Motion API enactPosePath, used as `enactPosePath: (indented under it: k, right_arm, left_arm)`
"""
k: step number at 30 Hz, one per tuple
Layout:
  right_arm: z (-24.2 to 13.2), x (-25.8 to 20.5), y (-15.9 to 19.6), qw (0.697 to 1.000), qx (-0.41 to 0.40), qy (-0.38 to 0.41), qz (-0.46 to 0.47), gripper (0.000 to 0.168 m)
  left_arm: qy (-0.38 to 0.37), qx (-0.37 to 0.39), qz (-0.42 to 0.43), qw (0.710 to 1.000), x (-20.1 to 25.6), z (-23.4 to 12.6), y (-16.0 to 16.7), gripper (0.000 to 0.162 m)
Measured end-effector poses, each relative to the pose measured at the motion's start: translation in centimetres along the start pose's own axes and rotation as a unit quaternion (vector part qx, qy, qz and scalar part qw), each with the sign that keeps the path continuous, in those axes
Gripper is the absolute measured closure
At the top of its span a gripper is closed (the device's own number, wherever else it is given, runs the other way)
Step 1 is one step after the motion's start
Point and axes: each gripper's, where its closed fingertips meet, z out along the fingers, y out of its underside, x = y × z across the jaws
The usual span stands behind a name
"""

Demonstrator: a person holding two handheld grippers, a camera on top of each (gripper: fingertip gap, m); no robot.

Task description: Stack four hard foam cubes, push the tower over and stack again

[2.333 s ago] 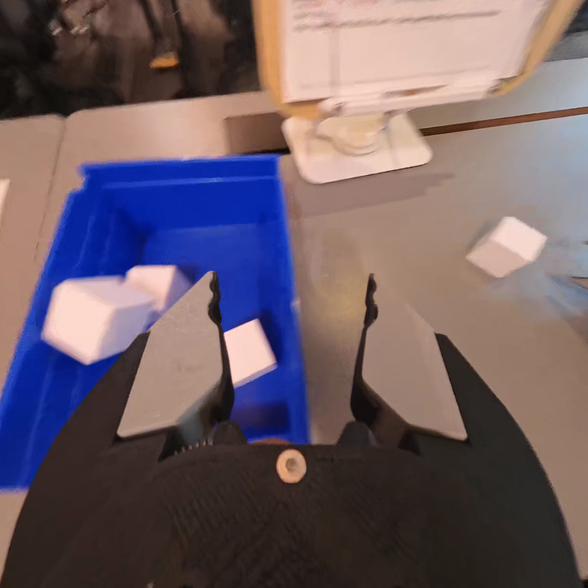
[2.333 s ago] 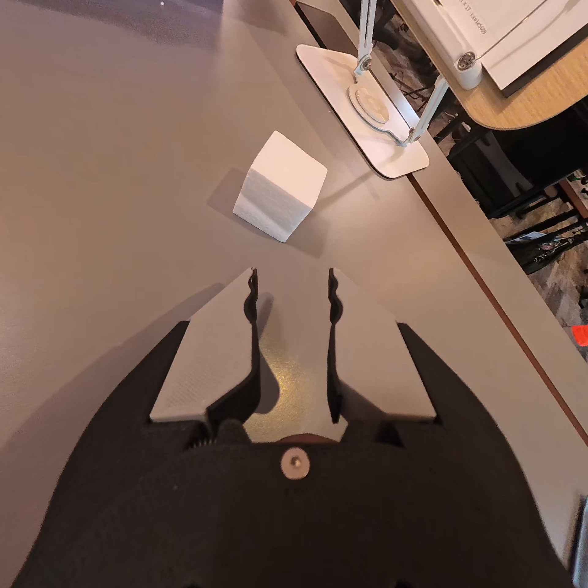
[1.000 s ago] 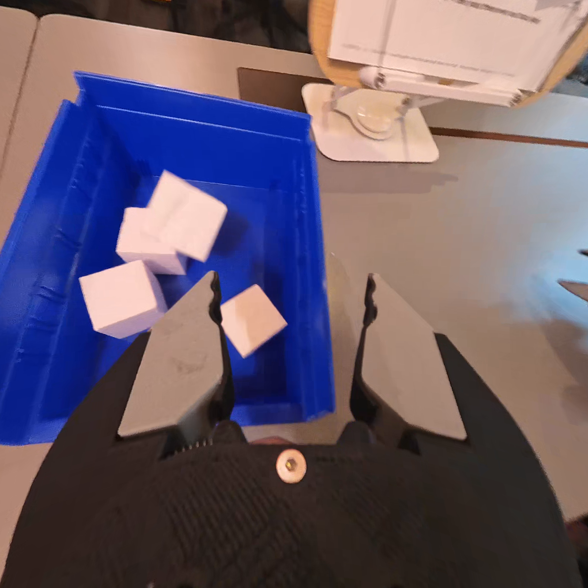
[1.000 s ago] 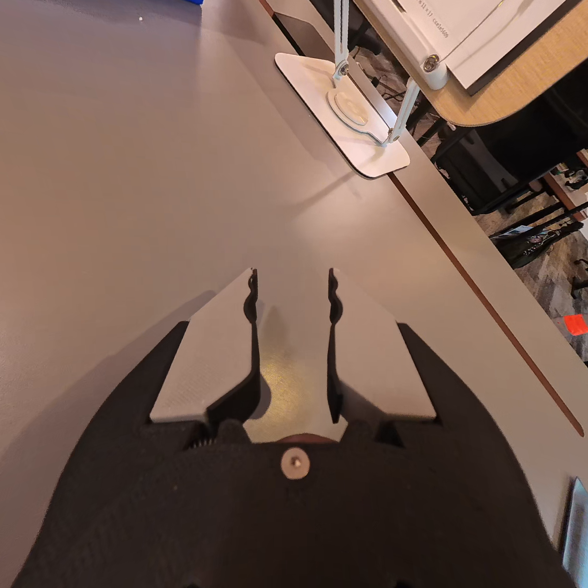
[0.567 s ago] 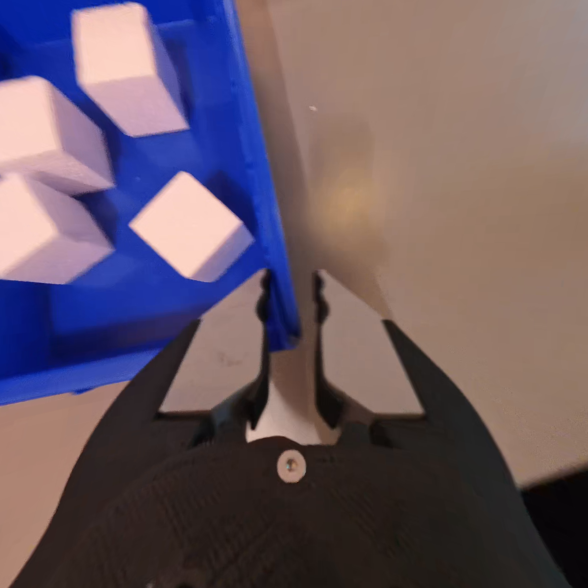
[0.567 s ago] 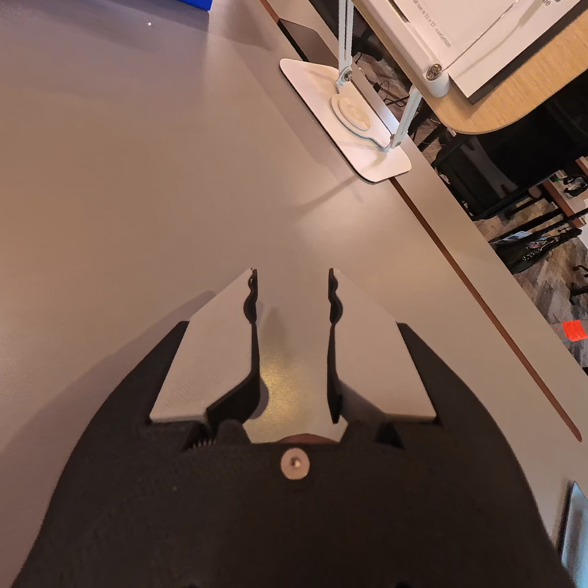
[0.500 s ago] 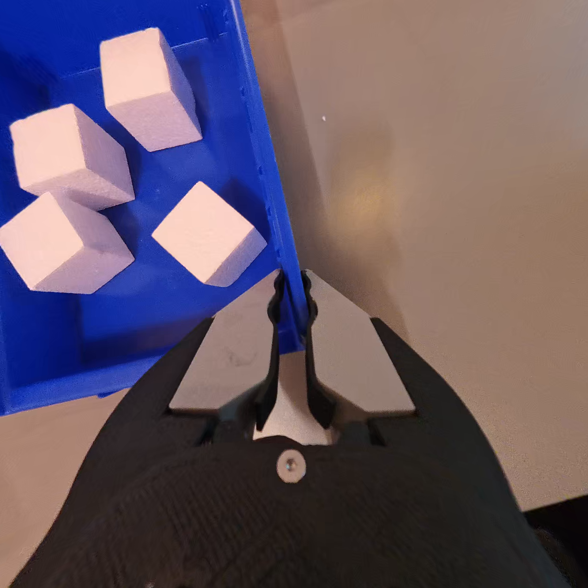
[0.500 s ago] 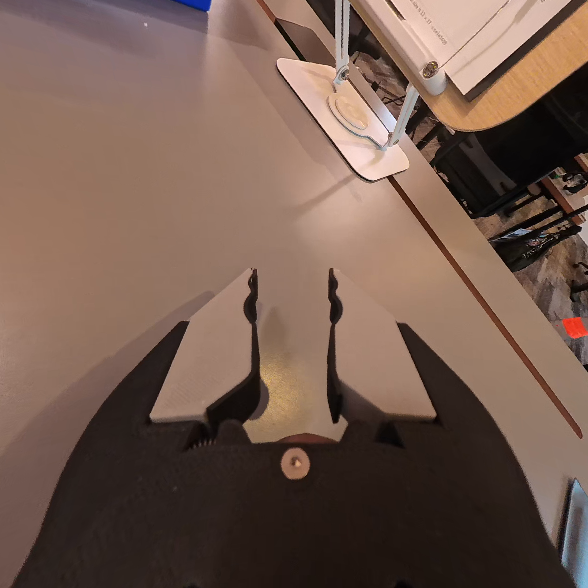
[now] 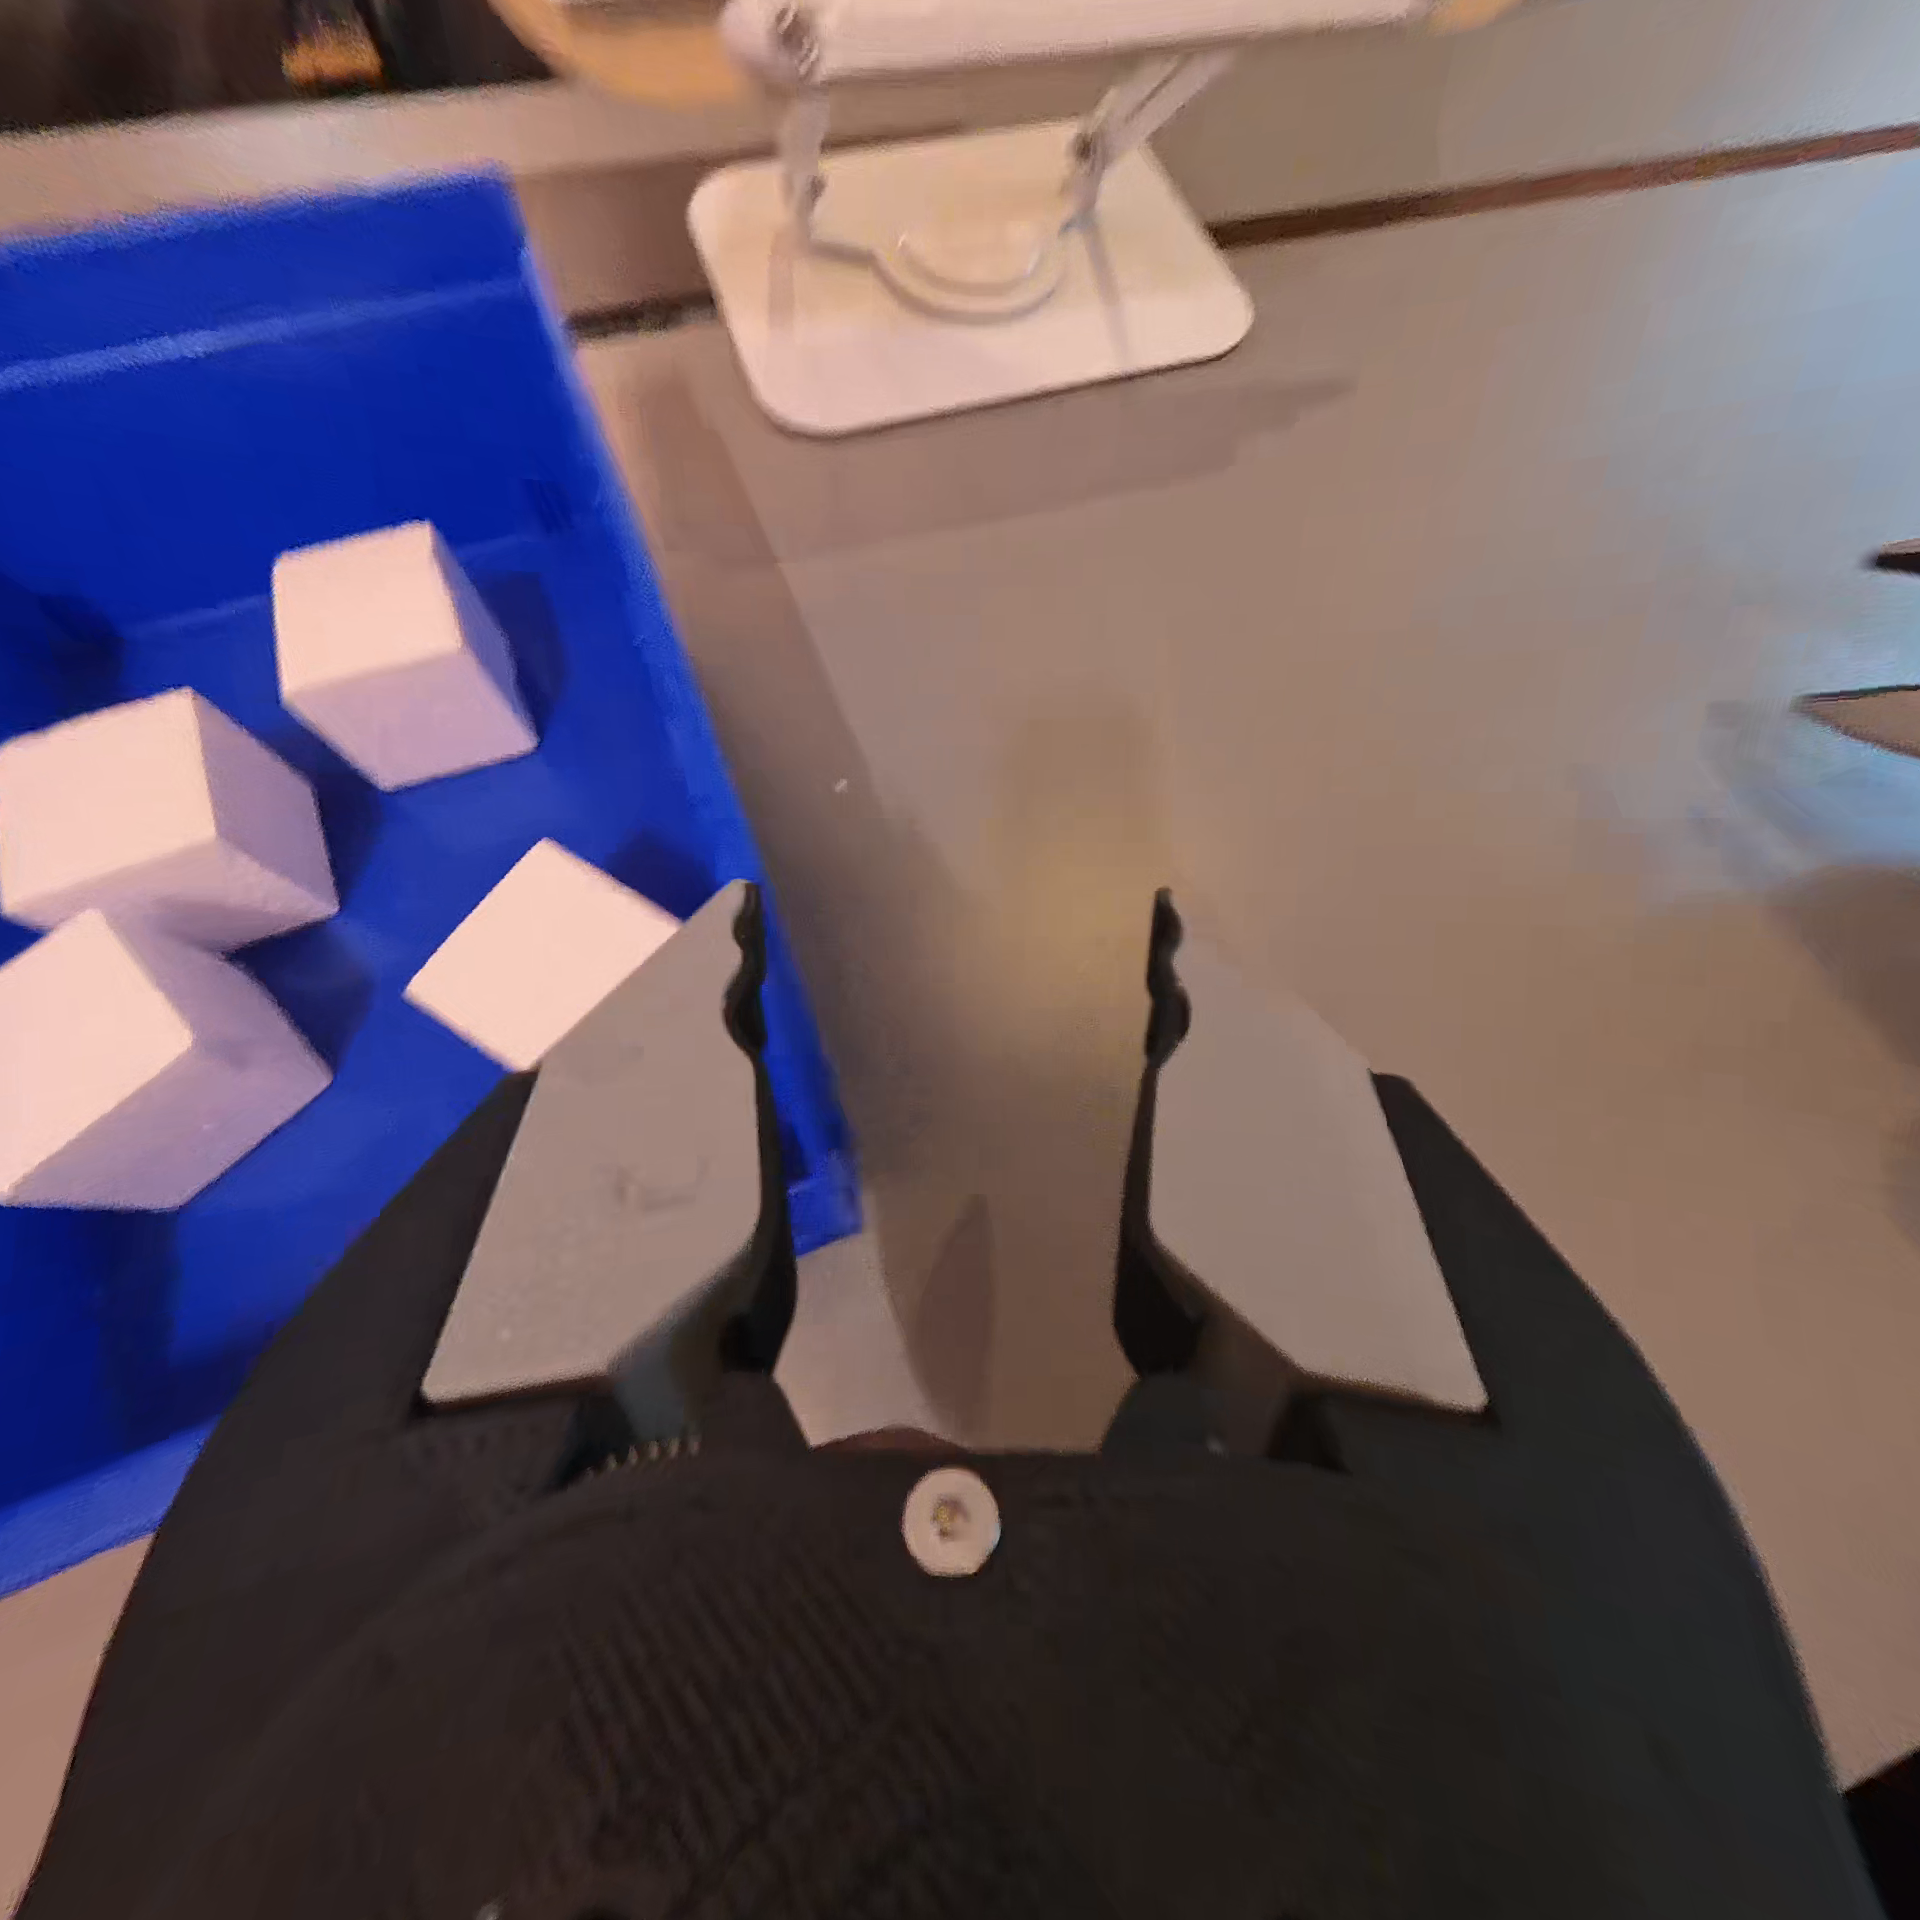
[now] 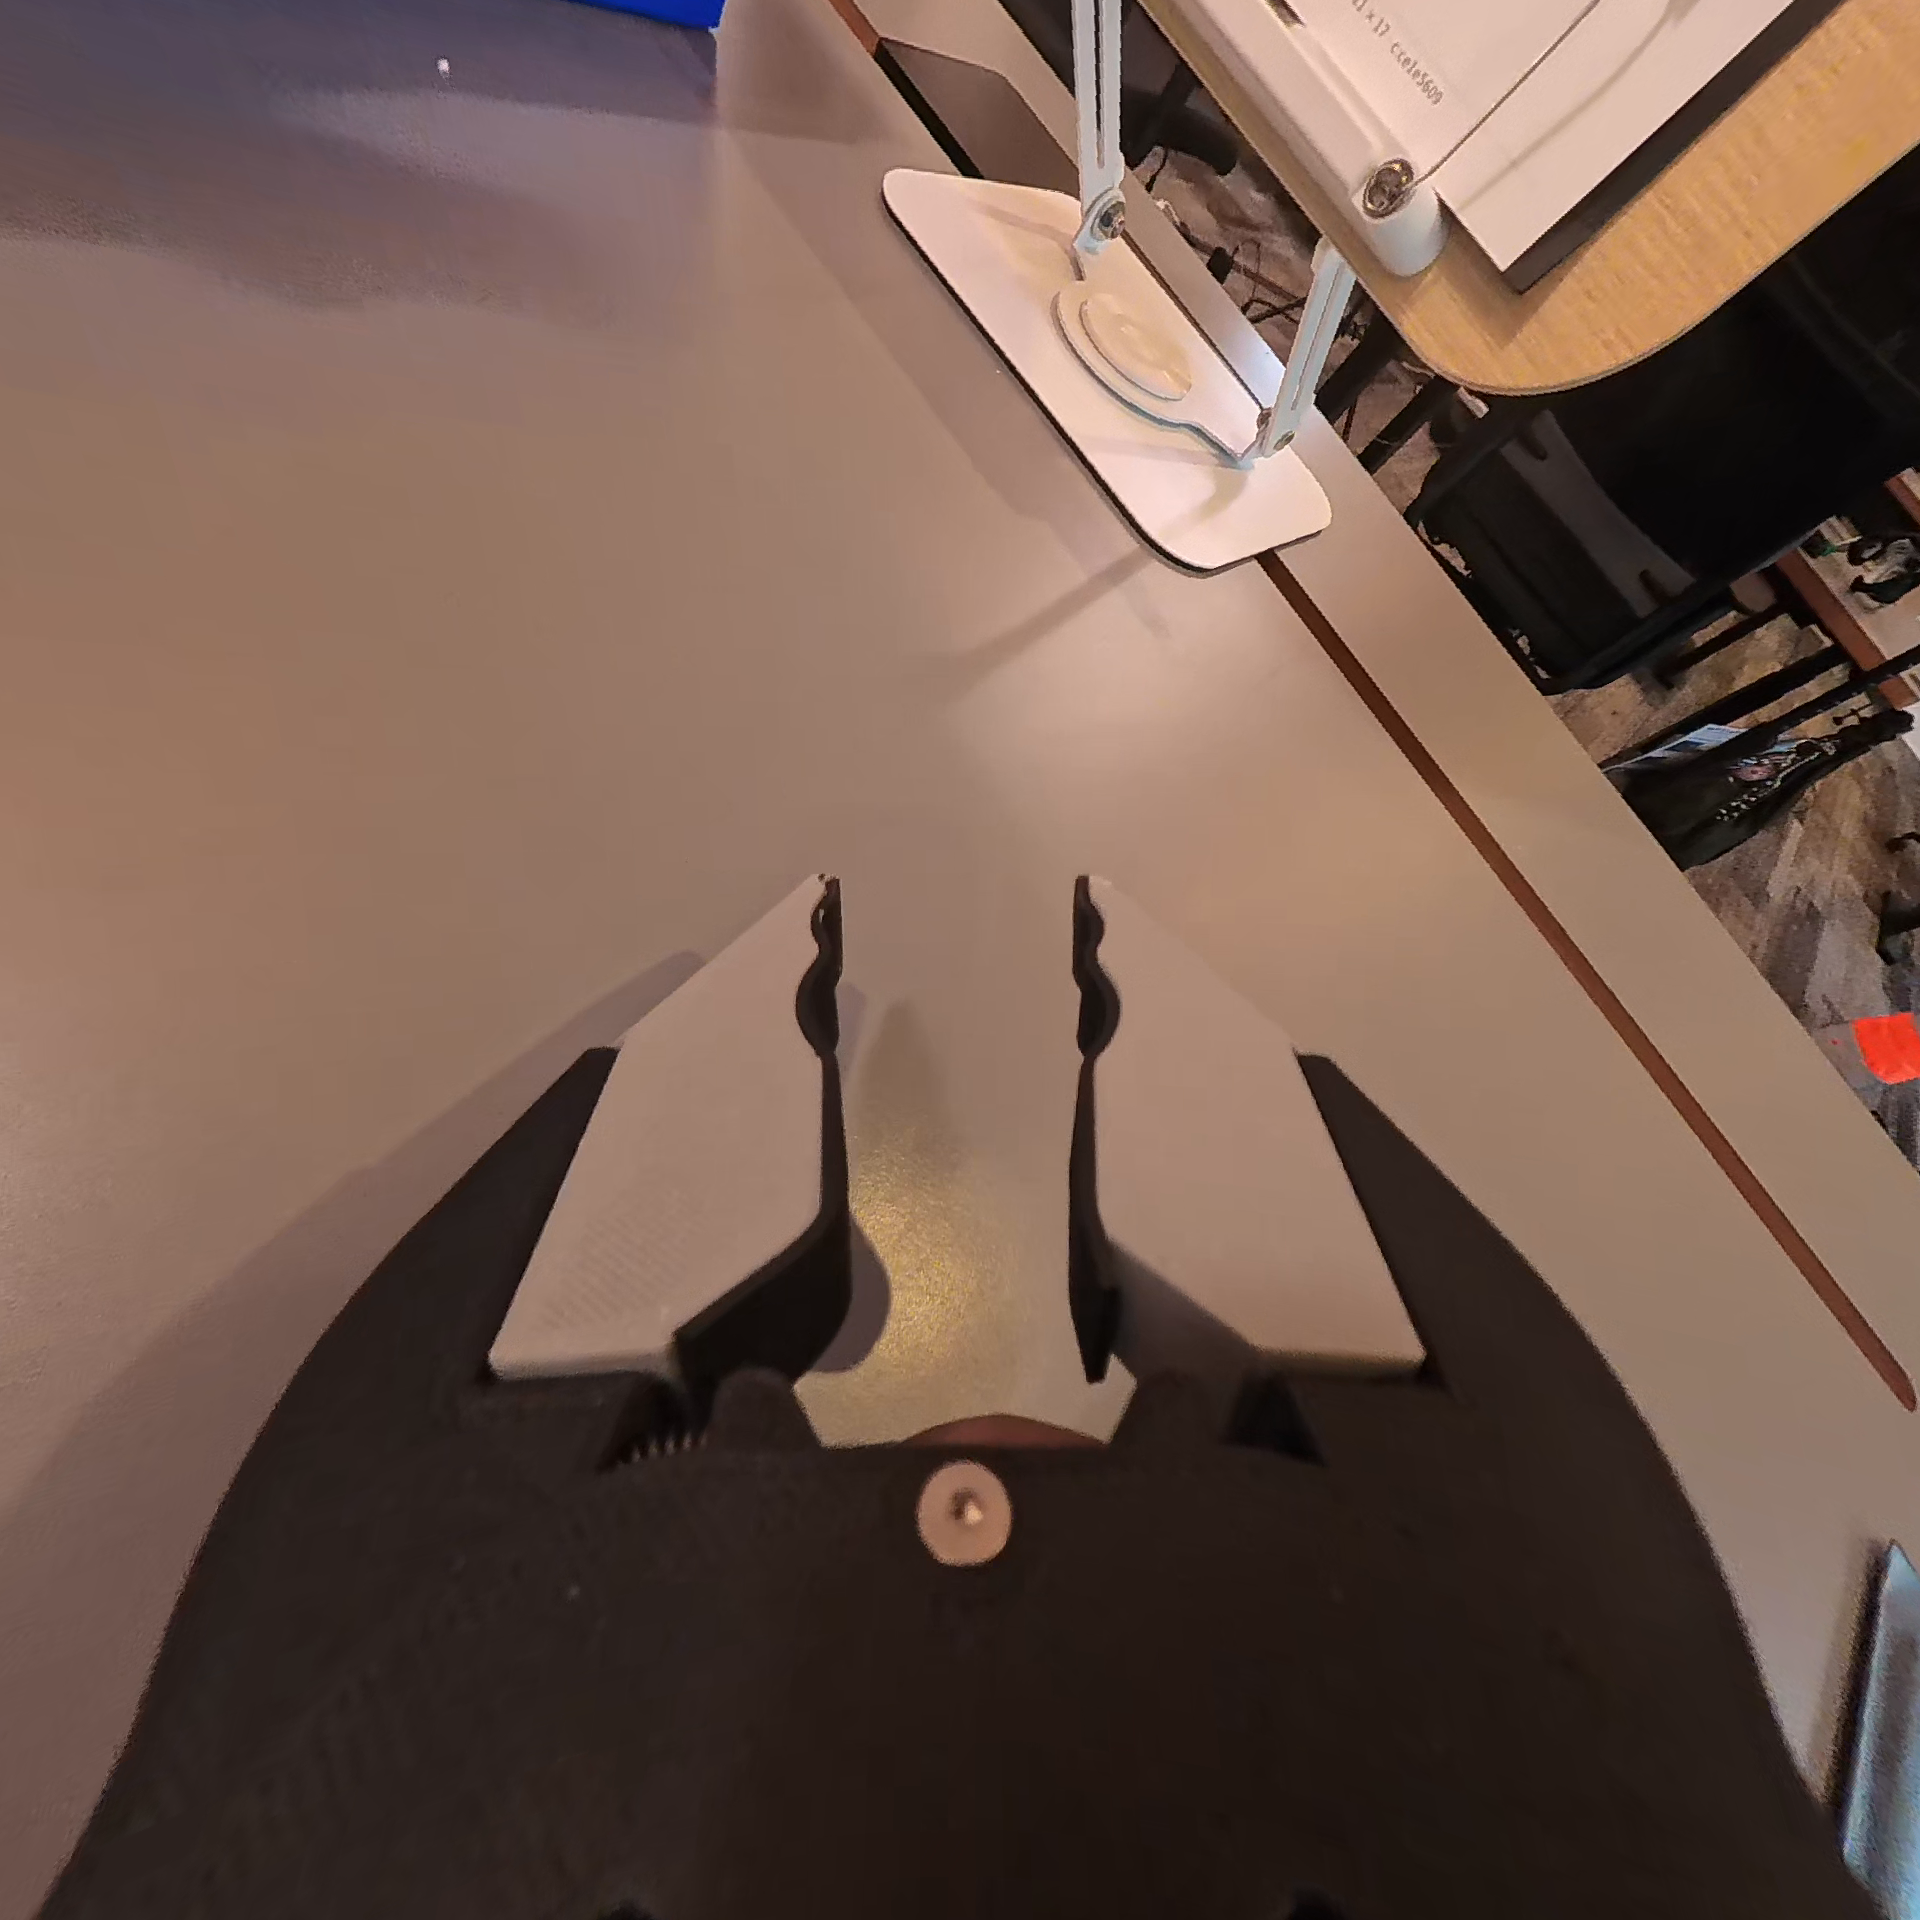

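The left tongs (image 9: 951,935) are hovering released beside the blue bin (image 9: 644,582), which is holding all four foam cubes (image 9: 540,966). The right tongs (image 10: 954,914) are hanging released over bare bench (image 10: 468,623). Recommended: straddle the nearest cube squarely across flat faces.

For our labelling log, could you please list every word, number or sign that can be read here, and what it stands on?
Sheet on the board: one short printed line along its edge, which I leave unquoted.
Cubes and bin: no writing shows.
Left wrist view: too blurred, nothing readable.
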Motion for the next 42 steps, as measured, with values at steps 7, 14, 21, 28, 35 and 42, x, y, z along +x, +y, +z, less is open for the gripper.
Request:
enactPosePath:
  k: [7,14,21,28,35,42]
  right_arm:
    - [0.3,-0.1,0.4,1.0,-0.008,-0.001,0.001,0.126]
    - [0.4,0.5,1.0,1.0,-0.015,0.005,0.008,0.126]
    - [0.6,0.6,1.2,1.0,-0.018,0.0,0.01,0.125]
    - [1.3,-0.9,1.7,0.999,-0.033,-0.017,-0.008,0.125]
    - [1.2,-0.6,1.9,0.999,-0.032,-0.017,0.013,0.125]
    - [1.0,-0.1,1.8,0.999,-0.028,-0.011,0.018,0.125]
  left_arm:
    - [0.073,0.086,0.103,0.988,10.4,1.9,-3.7,0.084]
    - [0.153,0.076,0.128,0.977,17.0,10.5,-2.9,0.089]
    - [0.088,0.028,0.081,0.992,10.5,10.8,0.1,0.087]
    - [-0.034,0.081,-0.013,0.996,1.1,8.0,-0.5,0.095]
    - [-0.003,0.107,-0.032,0.994,2.1,8.0,-0.9,0.092]
    - [0.011,0.086,0.042,0.995,5.6,9.5,-0.5,0.093]
